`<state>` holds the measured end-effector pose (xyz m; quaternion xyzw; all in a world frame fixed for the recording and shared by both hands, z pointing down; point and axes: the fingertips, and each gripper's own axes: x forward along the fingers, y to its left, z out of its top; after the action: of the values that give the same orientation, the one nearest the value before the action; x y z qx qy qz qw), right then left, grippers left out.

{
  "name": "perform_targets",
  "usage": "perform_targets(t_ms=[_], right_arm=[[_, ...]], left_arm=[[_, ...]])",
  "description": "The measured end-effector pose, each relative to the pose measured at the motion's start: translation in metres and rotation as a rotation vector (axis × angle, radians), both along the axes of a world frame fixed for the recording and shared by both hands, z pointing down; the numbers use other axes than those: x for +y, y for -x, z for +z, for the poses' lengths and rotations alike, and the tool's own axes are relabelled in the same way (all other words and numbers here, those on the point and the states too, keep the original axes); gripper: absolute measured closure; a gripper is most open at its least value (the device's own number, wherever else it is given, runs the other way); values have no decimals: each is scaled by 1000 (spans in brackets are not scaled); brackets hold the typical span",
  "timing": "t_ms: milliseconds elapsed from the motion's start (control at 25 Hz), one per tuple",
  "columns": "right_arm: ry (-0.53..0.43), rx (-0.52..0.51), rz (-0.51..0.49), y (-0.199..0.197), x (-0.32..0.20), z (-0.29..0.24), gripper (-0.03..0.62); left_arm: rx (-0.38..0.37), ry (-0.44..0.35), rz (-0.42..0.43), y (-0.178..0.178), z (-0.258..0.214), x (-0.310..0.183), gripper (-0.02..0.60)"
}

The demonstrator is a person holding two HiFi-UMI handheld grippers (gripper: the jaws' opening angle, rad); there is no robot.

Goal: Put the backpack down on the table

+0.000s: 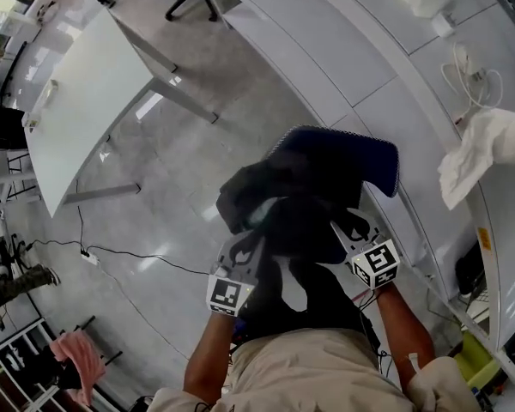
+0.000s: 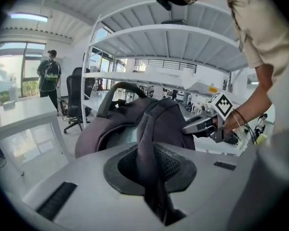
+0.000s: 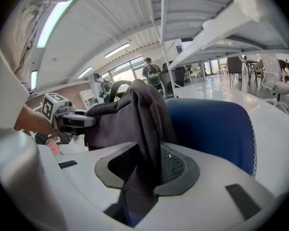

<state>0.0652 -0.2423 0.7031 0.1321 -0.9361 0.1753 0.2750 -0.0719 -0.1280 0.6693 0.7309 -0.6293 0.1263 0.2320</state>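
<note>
A dark grey backpack (image 1: 283, 209) hangs in the air in front of me, held up between both grippers. In the head view my left gripper (image 1: 256, 234) is at its left side and my right gripper (image 1: 342, 228) at its right. My left gripper (image 2: 151, 177) is shut on a dark fabric strap of the backpack (image 2: 125, 124). A fold of the backpack (image 3: 120, 119) runs between the jaws of my right gripper (image 3: 144, 172), which is shut on it. Each gripper shows in the other's view: the right one (image 2: 197, 125) and the left one (image 3: 79, 120).
A blue chair (image 3: 212, 129) stands just behind the backpack, dark blue in the head view (image 1: 365, 157). A long white table (image 1: 412, 67) runs along the right with a crumpled white cloth (image 1: 485, 153) and cables (image 1: 472, 75). Another white table (image 1: 86, 93) stands at left. A person (image 2: 49, 76) stands far off.
</note>
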Motion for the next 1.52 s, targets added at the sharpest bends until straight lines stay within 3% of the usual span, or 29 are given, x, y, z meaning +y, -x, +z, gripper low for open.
perform_targets(t_ms=[240, 640, 1040, 1200, 1520], right_arm=[[-74, -60, -57, 60, -1, -64, 457], [-161, -130, -71, 159, 35, -149, 459], [-260, -243, -63, 279, 64, -223, 457], [-266, -288, -73, 327, 69, -251, 457], [-312, -356, -169, 446, 55, -300, 457]], left_arm=[[-48, -66, -78, 51, -57, 11, 537], [-109, -187, -135, 146, -135, 54, 538], [-175, -310, -168, 258, -206, 94, 538], [-249, -348, -174, 304, -238, 101, 538], [-283, -399, -301, 410, -284, 98, 538]])
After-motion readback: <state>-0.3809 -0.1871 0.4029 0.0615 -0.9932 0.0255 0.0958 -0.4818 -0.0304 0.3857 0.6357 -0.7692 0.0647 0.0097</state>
